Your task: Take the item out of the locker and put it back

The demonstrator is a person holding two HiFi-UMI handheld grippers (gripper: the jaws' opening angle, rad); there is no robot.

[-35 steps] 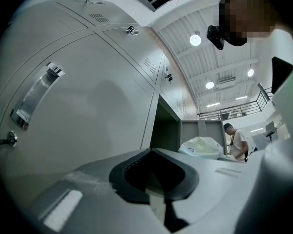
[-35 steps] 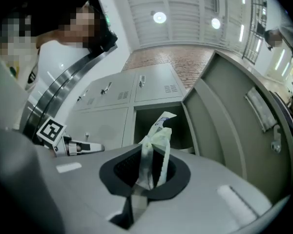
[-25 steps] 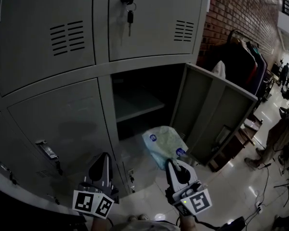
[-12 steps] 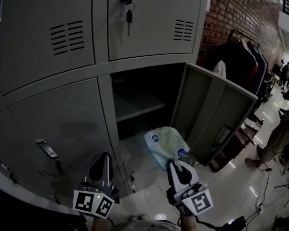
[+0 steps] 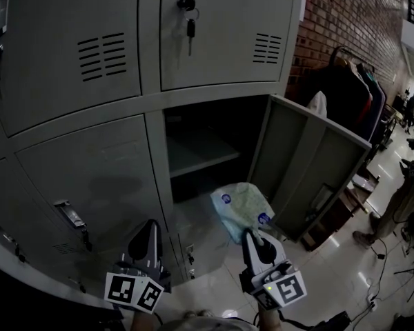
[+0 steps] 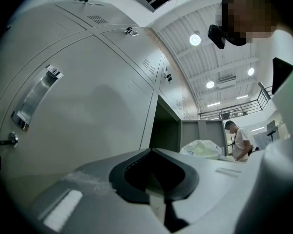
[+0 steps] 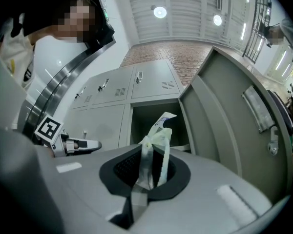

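While outside the locker, plastic bag point(image 5: 243, 207): thin, crinkled pale film, just before the open compartment.
Right gripper point(image 5: 252, 234): jaws pinching the bag's twisted neck.
Left gripper point(image 5: 152, 226): jaws pressed together.
Locker point(image 5: 214, 98): grey sheet metal, louvred; door point(image 5: 310, 164) swung wide.

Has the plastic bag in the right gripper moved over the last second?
No, not noticeably: the plastic bag, held by the right gripper, sits at the same spot against the open locker door as before.

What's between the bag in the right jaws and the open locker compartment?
Nothing: the stretch from plastic bag to open compartment is bare, clearest in the right gripper view.
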